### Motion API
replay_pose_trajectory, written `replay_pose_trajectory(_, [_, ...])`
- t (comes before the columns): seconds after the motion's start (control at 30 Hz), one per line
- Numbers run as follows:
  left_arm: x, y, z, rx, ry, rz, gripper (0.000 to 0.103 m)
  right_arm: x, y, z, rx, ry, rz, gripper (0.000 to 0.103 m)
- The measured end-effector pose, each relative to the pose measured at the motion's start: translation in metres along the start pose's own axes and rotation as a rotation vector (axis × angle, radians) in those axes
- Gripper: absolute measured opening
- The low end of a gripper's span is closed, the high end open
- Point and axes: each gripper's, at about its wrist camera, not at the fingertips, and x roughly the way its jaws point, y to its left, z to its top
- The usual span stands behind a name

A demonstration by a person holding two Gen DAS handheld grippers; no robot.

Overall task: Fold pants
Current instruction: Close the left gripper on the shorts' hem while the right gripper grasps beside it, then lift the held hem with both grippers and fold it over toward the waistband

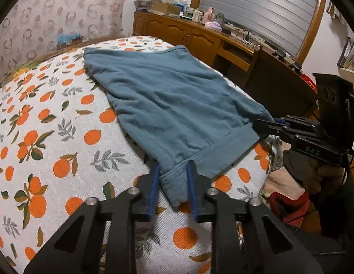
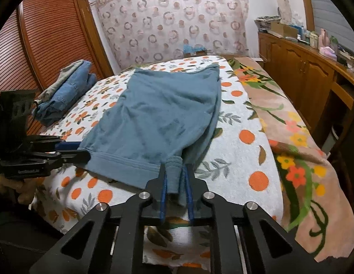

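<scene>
Now, pants (image 1: 167, 105): teal, flat on orange-print bed (image 1: 51, 137).
Left claw (image 1: 172, 173): clamped on near-left hem corner.
Right claw (image 2: 175, 171): clamped on near-right hem corner.

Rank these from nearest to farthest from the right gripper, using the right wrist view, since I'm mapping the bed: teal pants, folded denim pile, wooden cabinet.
1. Teal pants: hem pinched in the right gripper.
2. Folded denim pile: left, mid-bed.
3. Wooden cabinet: right, beyond the bed.
</scene>
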Motion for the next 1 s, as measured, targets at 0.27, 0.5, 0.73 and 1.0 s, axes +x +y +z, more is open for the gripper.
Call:
replay_pose_trajectory(0.27, [-0.035, -0.001, 0.019, -0.007, -0.105, -0.027, 0.013, -0.013, 0.004, 0.016, -0.024, -0.065, 0.036, 0.010])
replay_pose_trajectory(0.5, [-0.091, -0.004, 0.050, 0.027, -0.243, 0.011, 0.012, -0.039, 0.023, 0.057, -0.091, -0.182, 0.061, 0.010])
replay_pose_trajectory(0.73, [-0.152, 0.001, 0.080, 0.047, -0.381, 0.065, 0.012, -0.070, 0.056, 0.102, -0.193, -0.298, 0.088, 0.010])
replay_pose_trajectory(1.0, [-0.205, 0.011, 0.100, 0.053, -0.487, 0.131, 0.012, -0.090, 0.083, 0.144, -0.262, -0.389, 0.132, 0.010])
